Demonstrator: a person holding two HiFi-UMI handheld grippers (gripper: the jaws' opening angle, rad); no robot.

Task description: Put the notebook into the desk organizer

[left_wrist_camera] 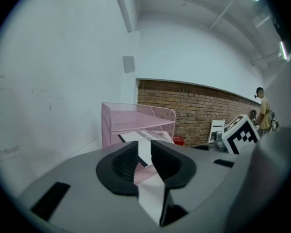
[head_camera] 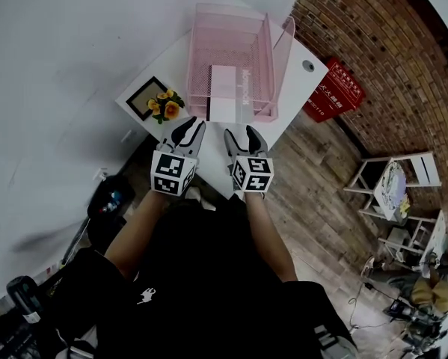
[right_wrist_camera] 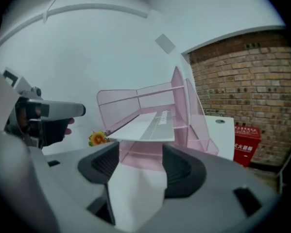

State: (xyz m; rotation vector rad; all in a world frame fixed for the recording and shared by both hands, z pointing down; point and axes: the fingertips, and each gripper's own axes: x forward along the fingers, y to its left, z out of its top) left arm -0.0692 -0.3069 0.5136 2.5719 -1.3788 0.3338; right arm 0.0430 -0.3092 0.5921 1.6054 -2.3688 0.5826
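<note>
The notebook (head_camera: 225,92) lies on the lower shelf of the pink organizer (head_camera: 231,21) on the table (head_camera: 302,54), at 12 o'clock from both grippers; the right gripper (head_camera: 241,132) has its jaws wide apart, empty; the left gripper (head_camera: 190,128) has its jaws slightly apart, holding nothing.

1. White flat notebook (right_wrist_camera: 150,125) with a grey band, lying in the pink wire-mesh desk organizer (right_wrist_camera: 184,106) straight ahead of the right gripper's (right_wrist_camera: 139,157) jaws. One dark printed word runs along the band. It looks like "Notebook", but the letters are too small to be sure.
2. Red box (right_wrist_camera: 247,144), ahead and to the right of those jaws. It has white Chinese characters across its front, too small to read.
3. Cubes (head_camera: 171,172) behind the jaws of the left gripper (head_camera: 188,129) and the right gripper. They carry black-and-white square markers, with no letters or numbers.
</note>
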